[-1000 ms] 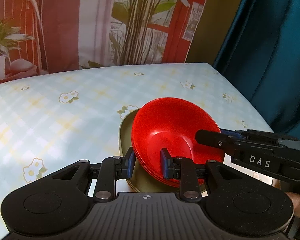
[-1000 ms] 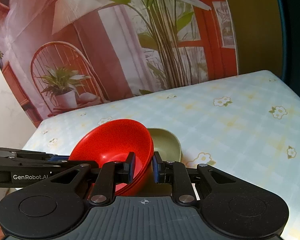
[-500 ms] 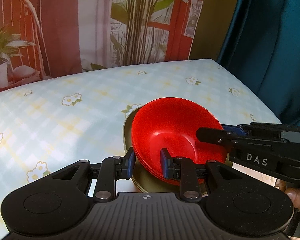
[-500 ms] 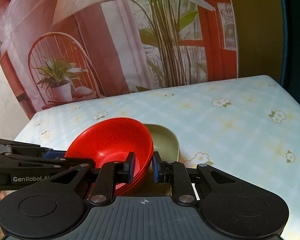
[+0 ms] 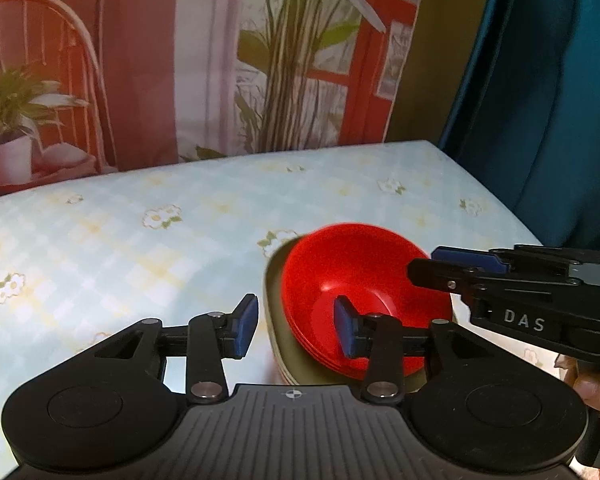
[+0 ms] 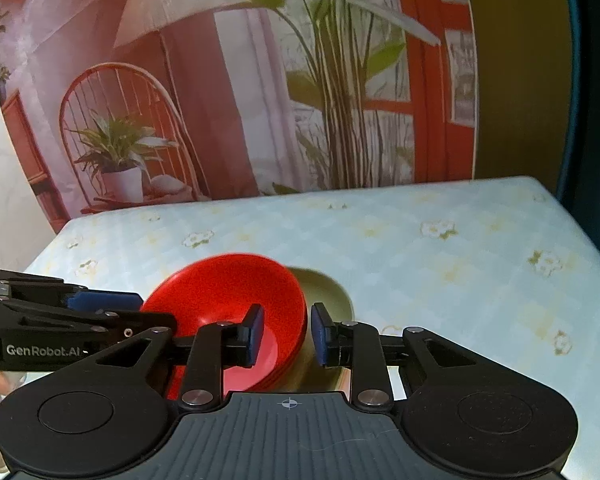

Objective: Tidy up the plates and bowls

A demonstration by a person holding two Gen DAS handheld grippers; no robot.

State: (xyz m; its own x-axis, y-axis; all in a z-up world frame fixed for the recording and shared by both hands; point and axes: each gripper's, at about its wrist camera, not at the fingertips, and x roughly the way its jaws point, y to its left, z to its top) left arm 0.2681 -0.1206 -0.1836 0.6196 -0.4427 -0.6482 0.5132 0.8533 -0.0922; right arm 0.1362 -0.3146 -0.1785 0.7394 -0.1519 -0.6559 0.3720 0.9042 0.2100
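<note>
A nested stack of red bowls (image 5: 364,272) (image 6: 228,292) sits in stacked olive-green dishes (image 5: 274,304) (image 6: 330,288) on the table. My left gripper (image 5: 295,328) straddles the stack's left rim. Its jaws are opening, and the left pad (image 5: 246,326) stands clear of the olive rim. My right gripper (image 6: 287,334) straddles the red bowls' right rim; its jaws are opening too, with a small gap beside the rim. Each gripper shows in the other's view: the right gripper (image 5: 422,264) reaches in from the right, the left gripper (image 6: 156,312) from the left.
The table wears a pale blue checked cloth with flowers (image 5: 160,216) (image 6: 440,228). A printed backdrop of a chair and plants (image 6: 120,152) hangs behind its far edge. A teal curtain (image 5: 540,100) stands past the right edge. A person's hand (image 5: 592,388) grips the right tool.
Both grippers' jaws have spread apart off the rims they were pinching. The stack of bowls and dishes stays between them and now looks slightly farther from both cameras.
</note>
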